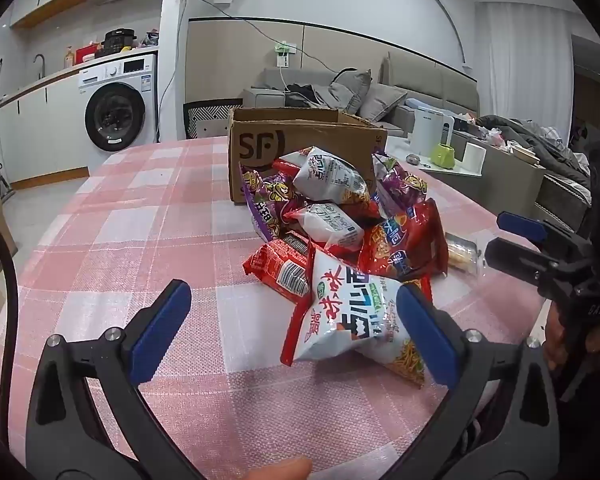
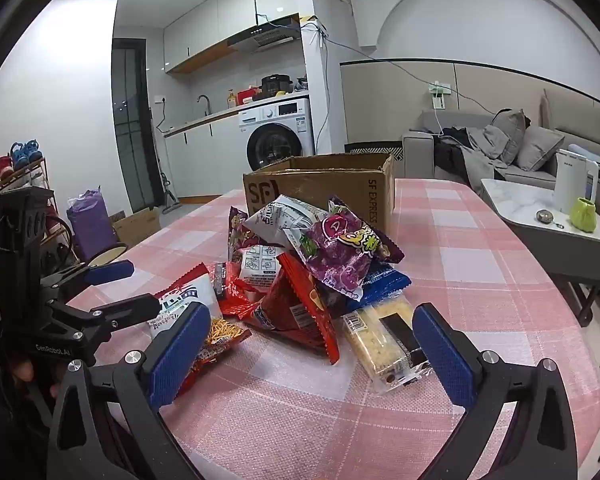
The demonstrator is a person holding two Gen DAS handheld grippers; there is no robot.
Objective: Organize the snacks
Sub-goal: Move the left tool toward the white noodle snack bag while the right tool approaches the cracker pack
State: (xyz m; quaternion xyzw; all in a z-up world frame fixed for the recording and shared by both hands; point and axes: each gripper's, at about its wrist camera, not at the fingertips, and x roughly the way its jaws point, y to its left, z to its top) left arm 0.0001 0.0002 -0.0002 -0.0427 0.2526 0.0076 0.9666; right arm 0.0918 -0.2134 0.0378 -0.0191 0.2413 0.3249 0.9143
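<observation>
On the pink checked tablecloth (image 1: 140,220) sits a brown cardboard box (image 1: 300,140) with its top flaps open. You cannot see what is inside it. Right in front of the box lies a pile of snack bags (image 2: 300,264), red, white and purple ones, all outside the box. A clear pack of biscuits (image 2: 384,344) lies at the near edge of the pile. The left gripper (image 1: 296,328) is spread wide, with a white noodle snack bag (image 1: 352,320) just by its fingers. The right gripper (image 2: 312,344) is spread wide too and holds nothing.
</observation>
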